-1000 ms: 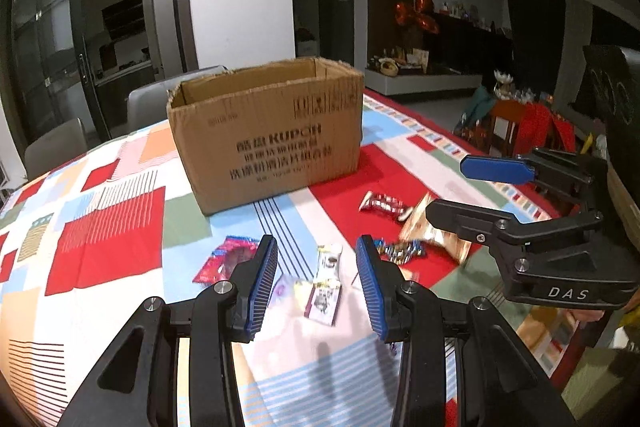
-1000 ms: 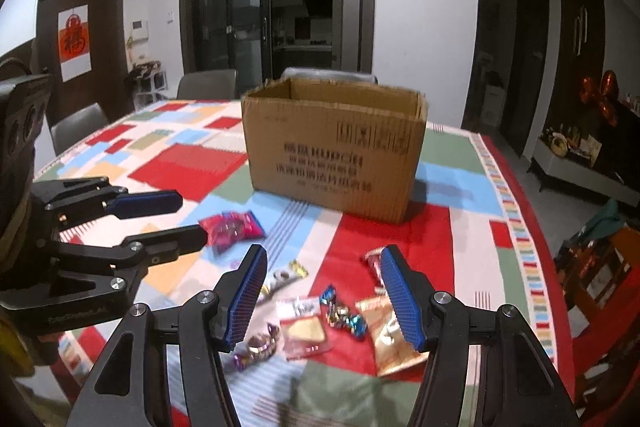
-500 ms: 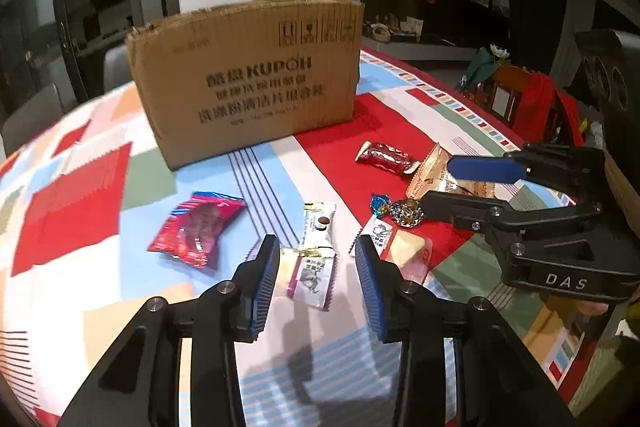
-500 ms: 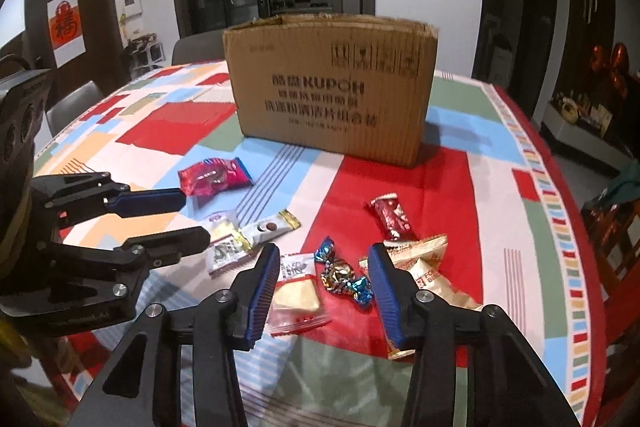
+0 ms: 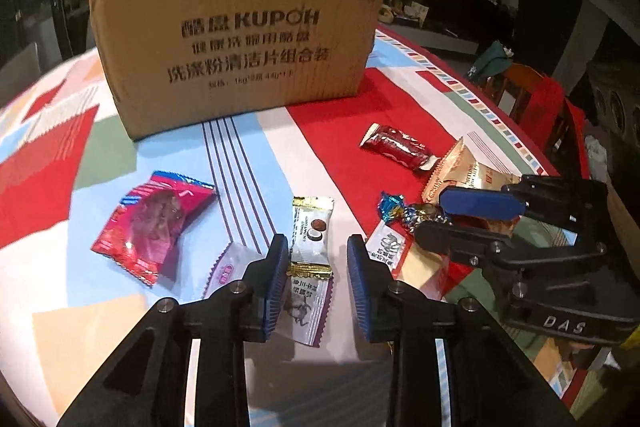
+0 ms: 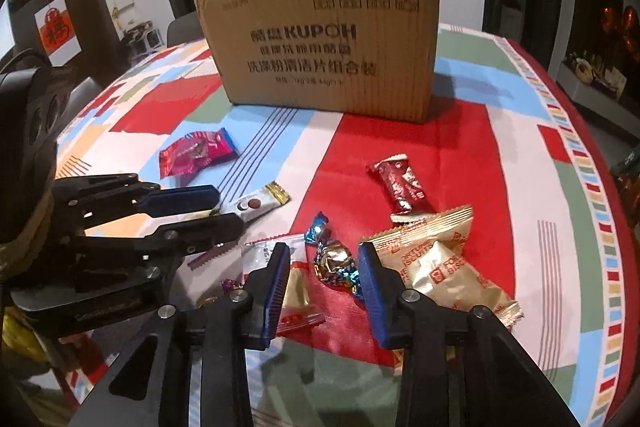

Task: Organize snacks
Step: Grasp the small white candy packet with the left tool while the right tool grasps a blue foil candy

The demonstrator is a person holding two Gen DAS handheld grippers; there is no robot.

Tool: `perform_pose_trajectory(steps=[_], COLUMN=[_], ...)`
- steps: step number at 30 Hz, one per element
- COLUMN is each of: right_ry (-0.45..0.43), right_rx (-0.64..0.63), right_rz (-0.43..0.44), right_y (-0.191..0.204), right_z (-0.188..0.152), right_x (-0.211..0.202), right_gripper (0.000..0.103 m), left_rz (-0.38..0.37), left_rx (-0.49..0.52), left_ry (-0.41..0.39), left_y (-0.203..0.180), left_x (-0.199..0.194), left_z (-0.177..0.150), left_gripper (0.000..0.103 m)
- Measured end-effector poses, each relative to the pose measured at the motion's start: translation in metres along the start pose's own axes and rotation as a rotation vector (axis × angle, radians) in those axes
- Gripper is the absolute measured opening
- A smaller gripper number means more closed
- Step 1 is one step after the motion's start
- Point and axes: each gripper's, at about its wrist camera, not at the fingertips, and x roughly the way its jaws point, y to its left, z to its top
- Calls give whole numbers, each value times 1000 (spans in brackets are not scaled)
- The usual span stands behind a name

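While both tools sit low over the table (image 5: 48, 327), their jaws are closing; the left tool (image 5: 318, 259), at the bottom centre of the left wrist view, has a white-and-purple wrapped snack (image 5: 306, 301) lying between its blue pads (image 5: 276, 283), and the pads do not appear to press it yet; just beyond it lies a white coconut candy with gold ends (image 5: 310, 227). In the right wrist view the right tool (image 6: 324, 267), at bottom centre, straddles a foil-wrapped candy with blue twisted ends (image 6: 334, 261), again with a gap at each side; a clear packet with a pale biscuit (image 6: 294, 283) lies under its left finger, and a gold biscuit pouch (image 6: 436, 263) lies to the right. Farther up, a red bar wrapper (image 6: 400, 183) rests on the red patch of cloth, and a pink-red packet (image 6: 196, 151) lies at centre left. Farthest, in the upper middle of both views, a cardboard box (image 6: 332, 43) stands upright on the patterned tablecloth, well apart from the snacks.
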Motion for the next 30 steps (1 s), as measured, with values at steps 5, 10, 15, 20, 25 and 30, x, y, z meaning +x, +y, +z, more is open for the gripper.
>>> perform_pose_trajectory(steps=[5,10,15,20,25,30], right_ry=[3,7,8,1,-21,-52], right_rx=[1,19,29,52,59,60], right_rz=[-2,-9,-15,-15,-18,-15], right_y=[-1,-4,-5,-6,-4,0], right_z=[2,3,3,3,5,9], right_x=[4,8,8,6,-2,-14], right_gripper=[34,30,24,24,24,24], left_rz=[-19,-28,-35,-30,-9,3], left_rx=[-31,-57,-64,-76,-66,-67], left_ry=[14,31,35,26,-3,-36], left_y=[4,5,5,6,4,3], left_x=[7,14,16,13,-1,-19], left_z=[5,7,8,8,9,11], left_gripper=[28,23,22,22,22,22])
